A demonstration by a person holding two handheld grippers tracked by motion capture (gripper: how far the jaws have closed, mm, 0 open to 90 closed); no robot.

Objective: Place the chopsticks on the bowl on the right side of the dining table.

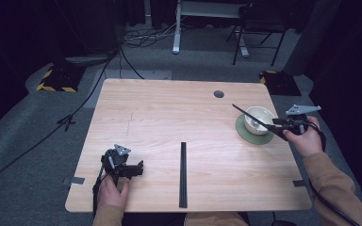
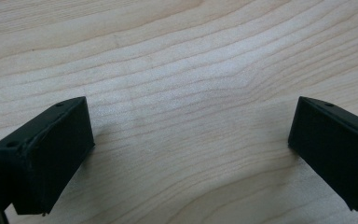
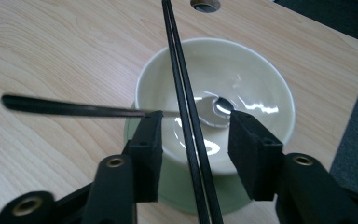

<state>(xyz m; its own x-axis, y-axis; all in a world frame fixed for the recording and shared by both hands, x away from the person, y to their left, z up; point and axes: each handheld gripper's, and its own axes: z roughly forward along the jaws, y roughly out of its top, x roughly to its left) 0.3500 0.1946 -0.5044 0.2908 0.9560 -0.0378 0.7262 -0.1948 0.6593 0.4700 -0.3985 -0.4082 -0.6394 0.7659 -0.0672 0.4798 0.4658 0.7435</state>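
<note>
A cream bowl [image 1: 259, 115] [image 3: 251, 74] stands on a green saucer [image 1: 245, 135] [image 3: 177, 186] near the table's right edge. A spoon [image 3: 74, 108] lies in the bowl, its dark handle sticking out over the rim. A black pair of chopsticks [image 1: 243, 111] [image 3: 176, 70] lies slanted across the bowl. Their near end runs between the jaws of my right gripper [image 1: 278, 126] [image 3: 195, 126], which is open with gaps on both sides. Another chopstick pair [image 1: 183, 174] lies on the table's front middle. My left gripper [image 1: 134, 168] [image 2: 191, 135] rests open on bare wood at the front left.
A round cable hole [image 1: 218, 94] [image 3: 205, 4] sits in the wooden table [image 1: 169, 113] behind the bowl. The saucer is close to the table's right edge. Beyond the table, cables, a desk leg [image 1: 176, 28] and a chair [image 1: 259, 28] stand on grey carpet.
</note>
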